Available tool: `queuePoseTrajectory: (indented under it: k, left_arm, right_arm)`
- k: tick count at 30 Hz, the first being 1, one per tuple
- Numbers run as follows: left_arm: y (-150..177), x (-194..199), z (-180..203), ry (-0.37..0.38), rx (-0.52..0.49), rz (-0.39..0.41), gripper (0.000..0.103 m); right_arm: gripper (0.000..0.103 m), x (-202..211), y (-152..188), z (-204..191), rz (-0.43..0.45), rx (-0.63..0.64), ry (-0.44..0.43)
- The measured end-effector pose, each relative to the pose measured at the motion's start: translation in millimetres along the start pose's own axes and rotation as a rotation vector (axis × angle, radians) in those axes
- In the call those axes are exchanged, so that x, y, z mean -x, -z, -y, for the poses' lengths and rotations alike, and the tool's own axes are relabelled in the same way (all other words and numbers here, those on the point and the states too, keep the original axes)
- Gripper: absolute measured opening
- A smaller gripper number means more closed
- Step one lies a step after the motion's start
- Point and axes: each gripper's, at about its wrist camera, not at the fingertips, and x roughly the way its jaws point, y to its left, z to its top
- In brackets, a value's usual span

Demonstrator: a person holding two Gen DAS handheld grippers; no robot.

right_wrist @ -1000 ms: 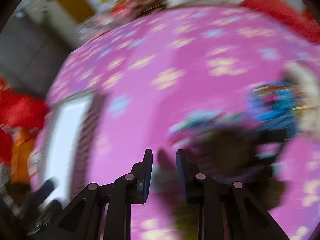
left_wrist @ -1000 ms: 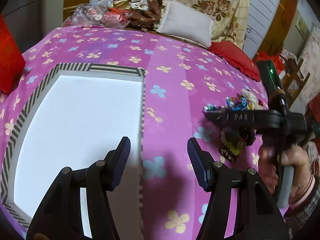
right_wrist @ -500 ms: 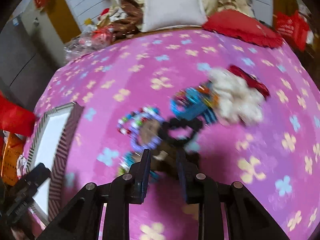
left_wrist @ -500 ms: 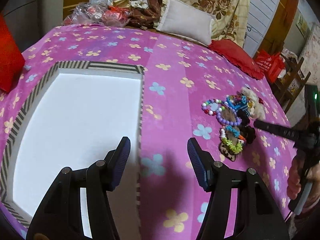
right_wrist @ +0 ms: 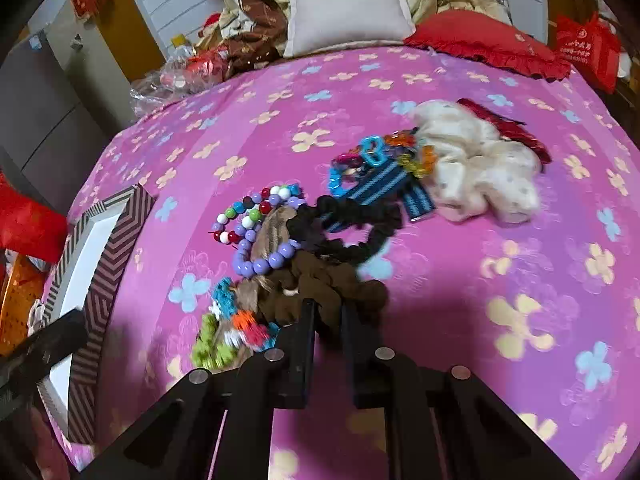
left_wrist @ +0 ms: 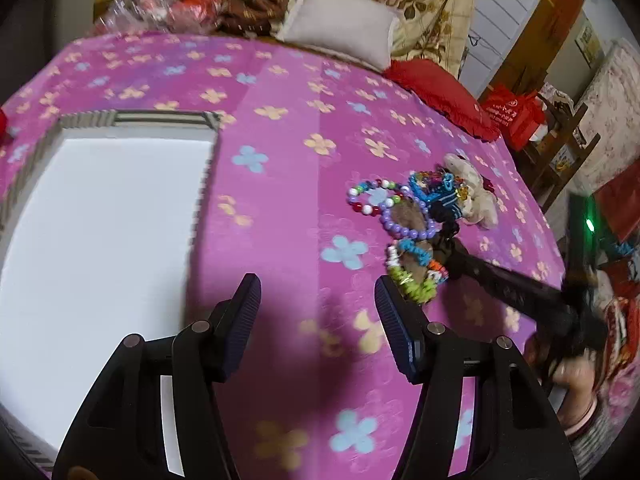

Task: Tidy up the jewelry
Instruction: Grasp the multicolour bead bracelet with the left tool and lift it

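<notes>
Jewelry (right_wrist: pixel 280 240), a tangled heap of bead bracelets, loom bands and fabric scrunchies, is being kept at the centre of the pink flowered bedspread (right_wrist: pixel 500 280). At the heap's six o'clock edge, the brown ruffled scrunchie (right_wrist: pixel 320 288) is being pinched by the right gripper (right_wrist: pixel 326 320), whose jaws have just been closing onto its folds after being swung in from the side. A first pick is apparently being started. Off at nine o'clock, the white-floored box with a striped rim (left_wrist: pixel 100 220) is being waited over by the left gripper (left_wrist: pixel 316 312), its jaws being held apart on nothing.
</notes>
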Motion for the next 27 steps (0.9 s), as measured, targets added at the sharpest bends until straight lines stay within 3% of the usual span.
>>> queuePoseTrajectory:
  k: [5, 10, 19, 21, 22, 23, 24, 27]
  left_arm:
    - [-39.0, -29.4, 26.4, -0.029, -0.055, -0.015, 0.059]
    - [-68.7, -83.5, 39.5, -0.05, -0.098, -0.097, 0.059]
    - [-76.9, -133.0, 54.4, -0.085, -0.206, -0.164, 0.059]
    - [-76.8, -134.3, 57.7, -0.09, -0.212, -0.149, 0.039]
    - [-76.2, -134.9, 58.2, -0.117, -0.21, -0.138, 0.007]
    - [-75.3, -134.7, 56.1, -0.125, -0.199, -0.136, 0.008]
    - [-76.1, -134.0, 54.4, -0.108, -0.182, -0.141, 0.008]
    - [-72.1, -119.7, 44.7, -0.093, -0.132, -0.129, 0.008]
  right_arm:
    - [0.011, 13.4, 23.7, 21.3, 0.002, -0.031, -0.05]
    - [0.011, 21.0, 40.5, 25.5, 0.011, 0.001, -0.066]
    - [0.011, 40.7, 44.3, 31.3, 0.091, 0.0, -0.122]
    - [0.014, 43.9, 43.1, 27.9, 0.101, 0.016, -0.12]
    - [0.023, 45.4, 42.5, 25.6, 0.104, 0.023, -0.119]
    - [0.036, 46.3, 42.1, 24.8, 0.109, 0.026, -0.121]
    - [0.042, 48.2, 41.3, 23.6, 0.12, 0.027, -0.124]
    - [0.046, 54.8, 35.6, 17.6, 0.151, 0.05, -0.106]
